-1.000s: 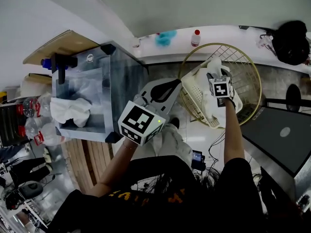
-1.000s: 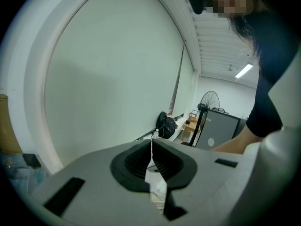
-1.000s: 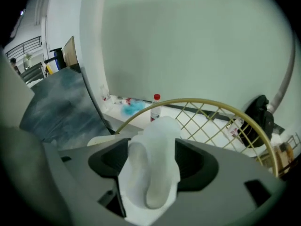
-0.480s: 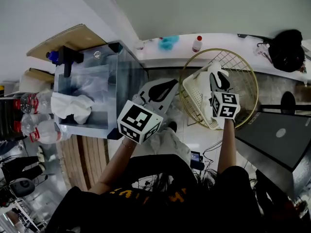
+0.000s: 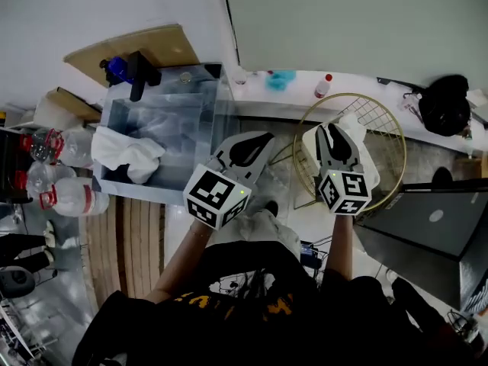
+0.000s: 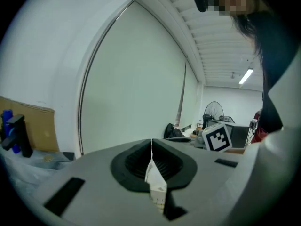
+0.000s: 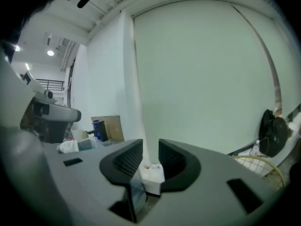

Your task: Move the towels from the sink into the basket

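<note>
One white towel (image 5: 126,152) is draped over the left end of the sink (image 5: 152,194). A second white towel (image 5: 360,132) lies in the gold wire basket (image 5: 352,95) on the floor at the right. My right gripper (image 5: 334,132) (image 7: 150,149) hangs above that basket; its jaws have just been closing, a narrow gap still shows between the pads and nothing is in it. My left gripper (image 5: 255,145) (image 6: 151,147) floats between sink and basket, its pads meeting with nothing in them. Both point roughly level at the white wall.
A blue and black tap (image 5: 130,69) stands at the sink's back. Plastic bottles (image 5: 65,197) sit left of the sink. A wall ledge carries a red-capped bottle (image 5: 324,87) and a black bag (image 5: 446,105). A grey tabletop (image 5: 435,219) lies at the lower right.
My right gripper has lifted up out of the basket, leaving the white towel there. The left gripper has drifted up and toward the sink, still shut.
</note>
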Available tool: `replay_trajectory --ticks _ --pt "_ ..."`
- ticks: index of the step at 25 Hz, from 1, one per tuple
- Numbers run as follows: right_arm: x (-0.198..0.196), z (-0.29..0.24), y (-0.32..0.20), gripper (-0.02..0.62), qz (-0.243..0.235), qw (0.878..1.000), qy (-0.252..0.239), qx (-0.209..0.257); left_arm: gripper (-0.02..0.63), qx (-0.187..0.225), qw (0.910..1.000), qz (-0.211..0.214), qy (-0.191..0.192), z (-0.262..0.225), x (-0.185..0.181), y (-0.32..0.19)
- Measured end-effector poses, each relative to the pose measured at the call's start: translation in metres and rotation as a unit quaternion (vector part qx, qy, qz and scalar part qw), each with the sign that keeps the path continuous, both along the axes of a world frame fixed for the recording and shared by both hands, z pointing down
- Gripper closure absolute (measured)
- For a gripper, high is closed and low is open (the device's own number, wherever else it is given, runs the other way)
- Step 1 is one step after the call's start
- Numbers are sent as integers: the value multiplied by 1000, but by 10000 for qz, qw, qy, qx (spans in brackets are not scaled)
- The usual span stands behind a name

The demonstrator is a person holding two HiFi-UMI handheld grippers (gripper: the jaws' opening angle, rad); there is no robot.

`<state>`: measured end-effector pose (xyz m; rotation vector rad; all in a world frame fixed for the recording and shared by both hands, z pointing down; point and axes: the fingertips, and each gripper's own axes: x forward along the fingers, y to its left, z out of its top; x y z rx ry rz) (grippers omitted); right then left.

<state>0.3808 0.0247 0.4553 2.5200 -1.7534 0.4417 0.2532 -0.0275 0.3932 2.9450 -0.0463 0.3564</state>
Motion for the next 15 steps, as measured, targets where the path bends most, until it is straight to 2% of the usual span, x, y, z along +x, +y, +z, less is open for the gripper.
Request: replay_trajectory --ticks 8,15 --pt "-137 -18 -41 492 -527 9985 109 74 596 -44 9991 -429 32 0 -140 -26" --pt "-263 -19 -88 483 -1292 9915 114 62 595 -71 9947 -1026 -12 12 -260 -68"
